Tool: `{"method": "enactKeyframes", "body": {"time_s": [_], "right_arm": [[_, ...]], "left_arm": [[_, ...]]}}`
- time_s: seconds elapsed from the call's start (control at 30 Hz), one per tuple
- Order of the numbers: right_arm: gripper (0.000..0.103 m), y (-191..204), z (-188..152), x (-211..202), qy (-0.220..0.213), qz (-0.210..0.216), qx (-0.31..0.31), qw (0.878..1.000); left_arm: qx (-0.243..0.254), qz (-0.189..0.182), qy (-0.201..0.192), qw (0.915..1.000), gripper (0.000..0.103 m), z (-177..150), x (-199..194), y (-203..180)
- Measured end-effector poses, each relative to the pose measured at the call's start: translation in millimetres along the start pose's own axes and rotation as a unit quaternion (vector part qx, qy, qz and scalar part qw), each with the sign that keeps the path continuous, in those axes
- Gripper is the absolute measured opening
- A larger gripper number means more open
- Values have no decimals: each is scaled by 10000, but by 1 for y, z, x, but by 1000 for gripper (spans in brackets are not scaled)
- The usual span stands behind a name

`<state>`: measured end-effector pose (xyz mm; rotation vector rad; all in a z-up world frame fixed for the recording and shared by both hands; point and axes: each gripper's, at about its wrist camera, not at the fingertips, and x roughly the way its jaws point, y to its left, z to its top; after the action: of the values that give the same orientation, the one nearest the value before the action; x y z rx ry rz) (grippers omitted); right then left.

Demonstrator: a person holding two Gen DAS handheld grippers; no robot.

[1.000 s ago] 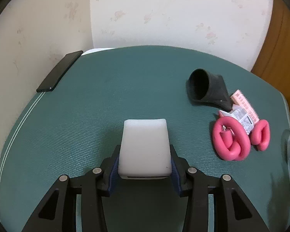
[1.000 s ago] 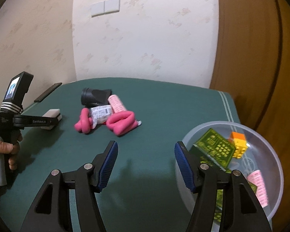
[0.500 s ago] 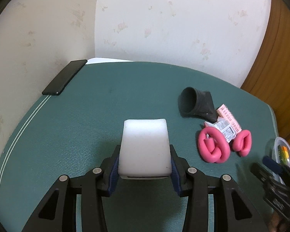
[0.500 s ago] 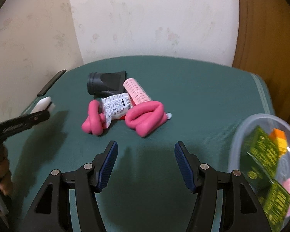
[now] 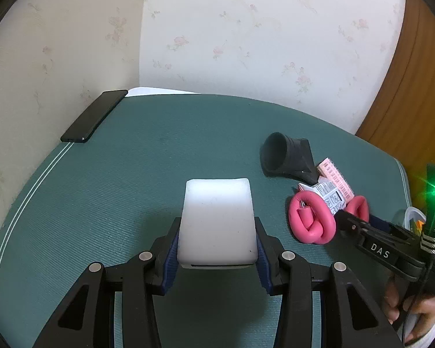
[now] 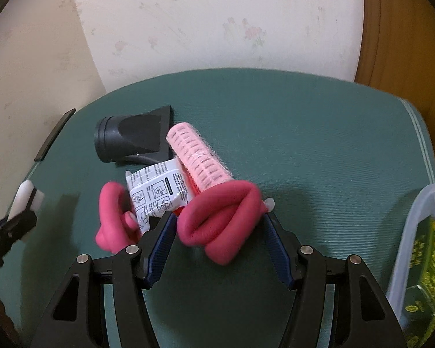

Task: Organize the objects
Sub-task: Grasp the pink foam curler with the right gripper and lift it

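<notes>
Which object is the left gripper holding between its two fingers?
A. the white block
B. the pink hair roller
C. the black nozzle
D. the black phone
A: in the left wrist view the left gripper has its blue pads pressed on both sides of the white block.

left gripper (image 5: pixel 217 249): black plastic linkage arms, 4 round silver pivot screws, 2 blue ribbed pads on the fingers.
right gripper (image 6: pixel 219 242): same build, black arms, 4 silver screws, 2 dark blue ribbed pads.
right gripper, seen from left wrist view (image 5: pixel 352 224): black body, white lettering "DAS", upright black part with a lit green lamp, band of thin white stripes, thin black cable along the handle.
hand (image 5: pixel 414 316): white sleeve cuff at the wrist.
</notes>
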<state>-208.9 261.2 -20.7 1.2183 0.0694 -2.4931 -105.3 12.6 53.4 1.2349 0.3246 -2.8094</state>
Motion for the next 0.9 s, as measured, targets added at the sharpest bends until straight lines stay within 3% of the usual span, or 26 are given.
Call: {"method": "enactKeyframes", "body": {"time_s": [0.2, 0.5, 0.9], "right_arm": [[57, -4, -3, -1, 0, 94, 96, 9999], [56, 3, -18, -24, -134, 282, -1, 9995], [56, -12, -31, -80, -701, 360, 228, 9966]], "left_arm": [[16, 0, 3, 10000, 47, 0, 0, -1], [71, -39, -1, 10000, 47, -3, -1, -5], [273, -116, -32, 9996, 47, -9, -4, -17]]}}
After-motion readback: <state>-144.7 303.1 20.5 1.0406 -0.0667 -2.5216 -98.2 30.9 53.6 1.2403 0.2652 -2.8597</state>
